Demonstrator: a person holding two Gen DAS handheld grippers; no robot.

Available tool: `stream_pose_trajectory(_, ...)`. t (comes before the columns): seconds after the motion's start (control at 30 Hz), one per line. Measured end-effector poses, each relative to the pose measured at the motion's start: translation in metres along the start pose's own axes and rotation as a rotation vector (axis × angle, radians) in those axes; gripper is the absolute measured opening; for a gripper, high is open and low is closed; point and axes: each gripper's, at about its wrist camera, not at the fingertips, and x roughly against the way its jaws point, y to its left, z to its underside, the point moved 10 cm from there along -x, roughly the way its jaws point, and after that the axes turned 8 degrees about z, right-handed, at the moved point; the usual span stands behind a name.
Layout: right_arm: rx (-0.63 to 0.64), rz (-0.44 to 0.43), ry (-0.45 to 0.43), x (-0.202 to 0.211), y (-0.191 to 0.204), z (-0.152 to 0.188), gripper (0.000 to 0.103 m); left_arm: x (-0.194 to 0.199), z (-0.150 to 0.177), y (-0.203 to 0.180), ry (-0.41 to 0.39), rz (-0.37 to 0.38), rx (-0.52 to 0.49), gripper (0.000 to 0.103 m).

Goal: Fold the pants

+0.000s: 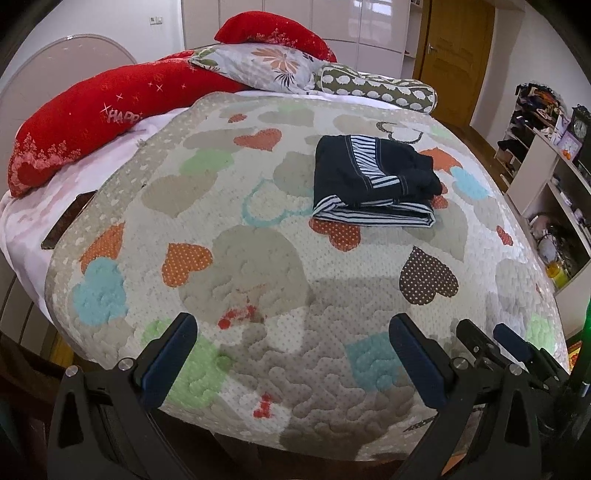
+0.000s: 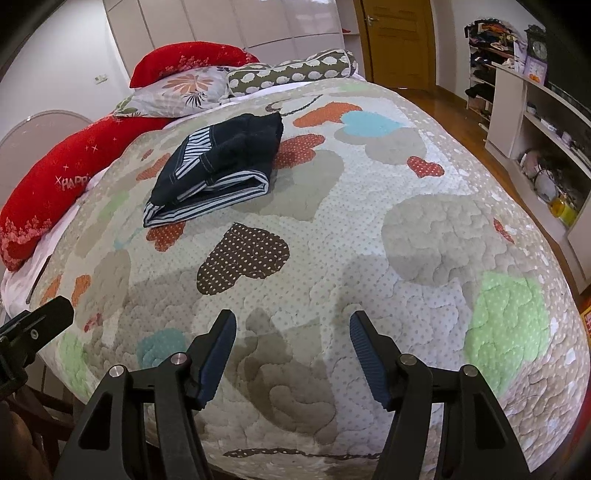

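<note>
A home bedroom: a bed under a quilted heart-patterned bedspread, red pillows and a floral one at its head, glossy wardrobe doors, a wooden door, and cluttered shelves with a clock.

A quilt patterned with hearts is covering the bed; a long red pillow is lying along its far left side, touching a flowered pillow; a spotted bolster is lying just beside that; a wooden door is standing closed behind; shelves are lining the right wall, a clock sitting on top.
</note>
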Motion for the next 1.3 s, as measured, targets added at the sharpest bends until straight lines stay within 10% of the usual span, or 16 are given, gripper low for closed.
stream_pose_trajectory(1.3, 0.003, 0.041, -0.019, -0.004, -0.007, -0.001, 0.071, -0.013, 0.01, -0.009, 0.051, 0.029, -0.025, 0.103)
